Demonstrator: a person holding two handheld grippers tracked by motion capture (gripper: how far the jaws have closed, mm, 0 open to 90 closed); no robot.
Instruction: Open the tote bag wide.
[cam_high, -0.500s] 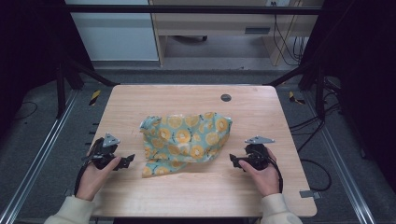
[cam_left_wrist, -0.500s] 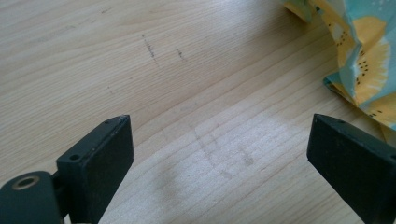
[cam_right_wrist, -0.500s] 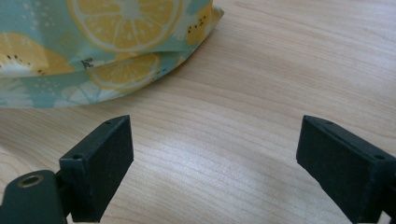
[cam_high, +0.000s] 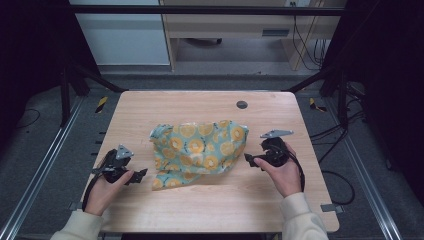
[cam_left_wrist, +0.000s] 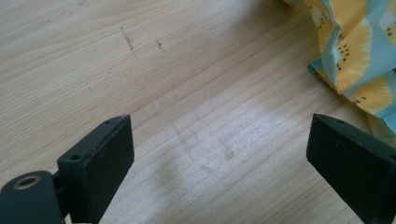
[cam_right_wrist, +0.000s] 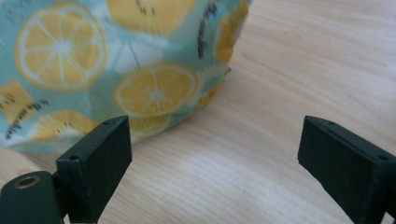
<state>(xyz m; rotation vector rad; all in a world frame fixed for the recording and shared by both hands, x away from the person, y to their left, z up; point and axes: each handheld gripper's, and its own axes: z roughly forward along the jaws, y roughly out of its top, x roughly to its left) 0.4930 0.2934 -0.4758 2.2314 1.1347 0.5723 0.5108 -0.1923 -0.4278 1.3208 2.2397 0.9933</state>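
**A:** Item one, your left gripper (cam_high: 141, 174). State?

**B:** At about 8 o'clock on the table (cam_high: 200, 102), held in your left hand (cam_high: 102, 190). In the left gripper view its jaws stand wide apart with only bare wood between them. Nothing is held and nothing touches the pads. The cloth's corner sits just beyond the jaw on the right side of that view, near but apart.

**A:** Item two, your right gripper (cam_high: 250, 160).

**B:** At about 4 o'clock, in your right hand (cam_high: 285, 172), jaws pointing toward 9 o'clock. In the right gripper view the jaws are equally wide apart, and they are empty. The cloth's edge lies just ahead of the jaw on the left side of that view. You cannot tell there whether that jaw touches the fabric. From the high view, the tips sit just beside the cloth's 3 o'clock edge.

**A:** Item three, the cloth (cam_high: 197, 152).

**B:** One crumpled piece, teal with yellow citrus-slice print, bunched at the centre of the table between your two grippers. It rests on the wood, folds raised.

**A:** Item four, anything else on the table?

**B:** One small dark round disc (cam_high: 242, 104) at about 12 o'clock, well apart from the cloth.
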